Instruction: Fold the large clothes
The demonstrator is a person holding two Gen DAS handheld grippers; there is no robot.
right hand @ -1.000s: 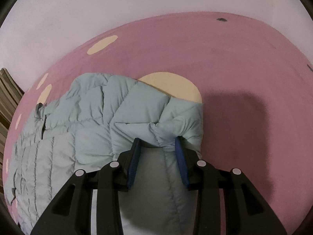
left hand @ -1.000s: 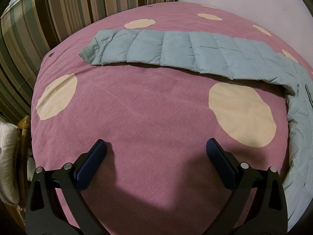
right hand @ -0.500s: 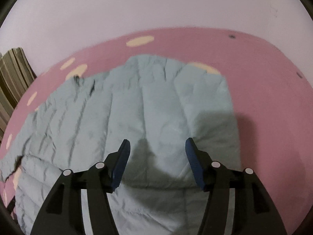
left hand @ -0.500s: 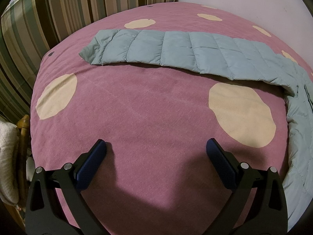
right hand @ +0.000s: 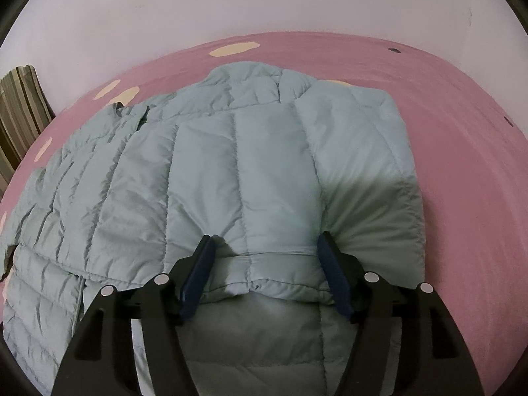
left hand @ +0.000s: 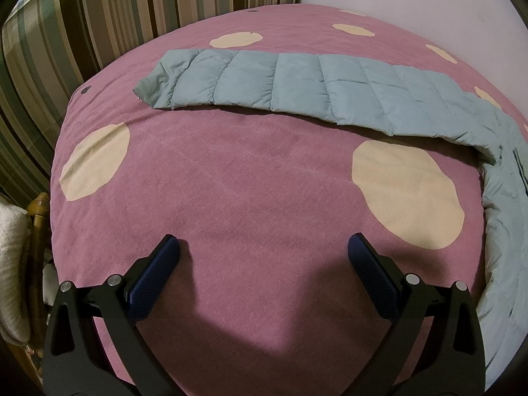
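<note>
A pale blue quilted puffer jacket (right hand: 231, 171) lies on a pink bed cover with cream dots (right hand: 445, 132). Its right sleeve is folded across the body, the cuff (right hand: 274, 280) lying between my right fingers. My right gripper (right hand: 265, 247) is open just above the cuff, holding nothing. In the left wrist view the jacket's other sleeve (left hand: 297, 89) stretches flat across the far side of the bed, its body at the right edge (left hand: 505, 198). My left gripper (left hand: 264, 250) is open and empty above bare cover, well short of that sleeve.
Striped curtains (left hand: 82, 26) hang past the bed's far left. A white wall (right hand: 264, 0) runs behind the bed. A wooden chair with a white cloth (left hand: 16, 247) stands at the bed's left edge.
My right gripper carried the sleeve over onto the jacket body, opened and let it go; it now hovers over the laid cuff. The left gripper has not moved.
</note>
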